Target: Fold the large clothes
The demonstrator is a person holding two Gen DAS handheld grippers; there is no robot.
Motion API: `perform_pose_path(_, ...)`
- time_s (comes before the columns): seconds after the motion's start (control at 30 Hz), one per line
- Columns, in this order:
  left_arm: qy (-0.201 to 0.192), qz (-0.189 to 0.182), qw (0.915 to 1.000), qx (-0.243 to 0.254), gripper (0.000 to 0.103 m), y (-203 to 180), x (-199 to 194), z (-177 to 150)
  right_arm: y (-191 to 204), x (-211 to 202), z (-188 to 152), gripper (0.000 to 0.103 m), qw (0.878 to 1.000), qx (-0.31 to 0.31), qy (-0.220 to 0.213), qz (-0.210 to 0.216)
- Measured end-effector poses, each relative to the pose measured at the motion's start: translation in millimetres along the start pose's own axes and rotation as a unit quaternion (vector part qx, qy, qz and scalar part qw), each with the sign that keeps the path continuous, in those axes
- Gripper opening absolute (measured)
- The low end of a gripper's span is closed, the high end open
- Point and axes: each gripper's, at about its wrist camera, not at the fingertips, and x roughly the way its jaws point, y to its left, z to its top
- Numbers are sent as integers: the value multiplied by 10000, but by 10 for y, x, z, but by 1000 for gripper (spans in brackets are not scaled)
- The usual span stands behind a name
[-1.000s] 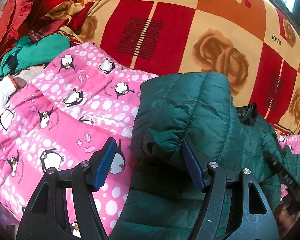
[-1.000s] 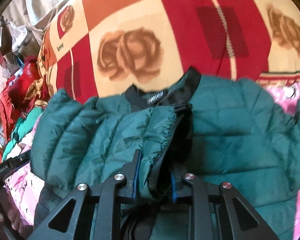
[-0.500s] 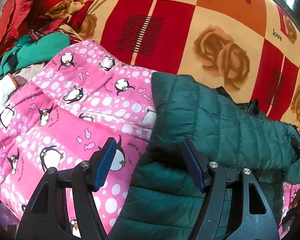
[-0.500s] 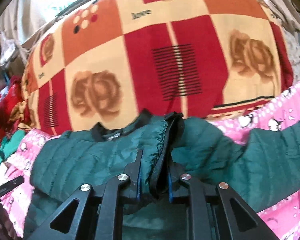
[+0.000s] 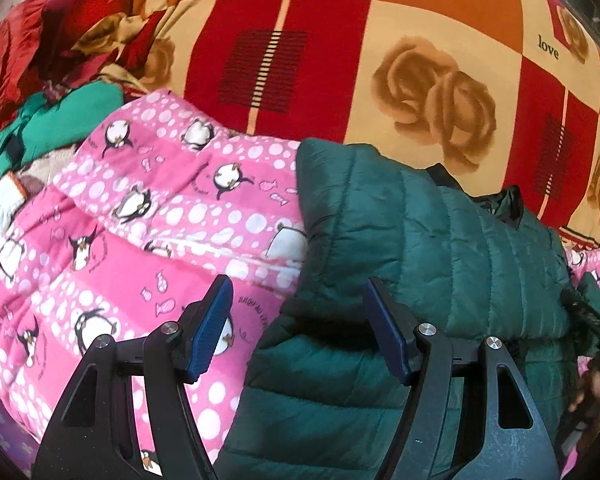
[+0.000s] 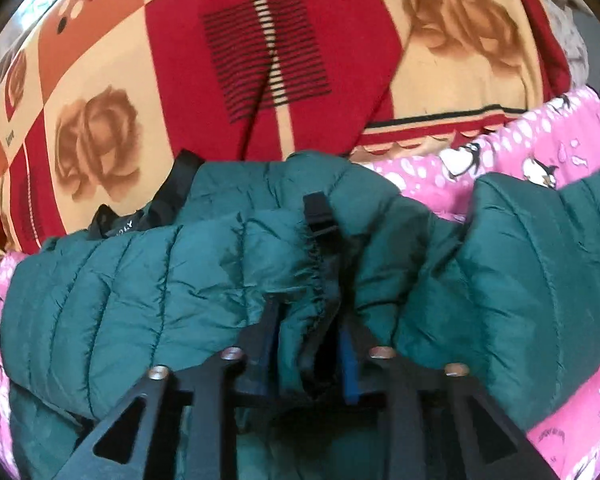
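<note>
The green puffer jacket (image 6: 140,292) lies partly folded — one sleeve across the body. The right gripper (image 6: 308,340) is opening, cuff between its jaws; the left gripper (image 5: 296,328) hangs released — more folds remain.

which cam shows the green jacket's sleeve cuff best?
Right wrist. The green jacket has its gathered sleeve cuff dead centre there, lying between the right gripper jaws, which are opening. The left wrist view shows only the quilted folded sleeve; the cuff itself is not visible there.
</note>
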Motion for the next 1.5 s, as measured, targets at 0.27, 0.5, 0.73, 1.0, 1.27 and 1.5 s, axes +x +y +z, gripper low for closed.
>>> perform_pose_path(0.27, -57, 131, 9999, 68, 68, -215, 241, 229, 381, -579, 94, 57, 9972, -381, -421, 493)
perform_pose_path(0.5, 126, 245, 9994, 202, 68, -411, 610, 294, 1255, -158, -55, 57, 9810, -1156, 163, 1551)
perform_pose_path(0.73, 155, 303, 9992, 230, 80, -477, 866, 240, 1701, 364, -161, 57, 9757, -1805, 168, 1227)
perform_pose_path(1.0, 84, 364, 9988, 304, 80, -546, 956, 171, 1492, 717, -109, 67, 9792, -1492, 302, 1343)
perform_pose_path(1.27, -22, 389, 9988, 312, 80, -559, 945, 123, 1288, 226, -68, 67, 9806, -1660, 74, 1039)
perform_pose_path(1.5, -81, 400, 9985, 353, 82, -595, 945, 106, 726, 273, -287, 67, 9866, -1409, 211, 796)
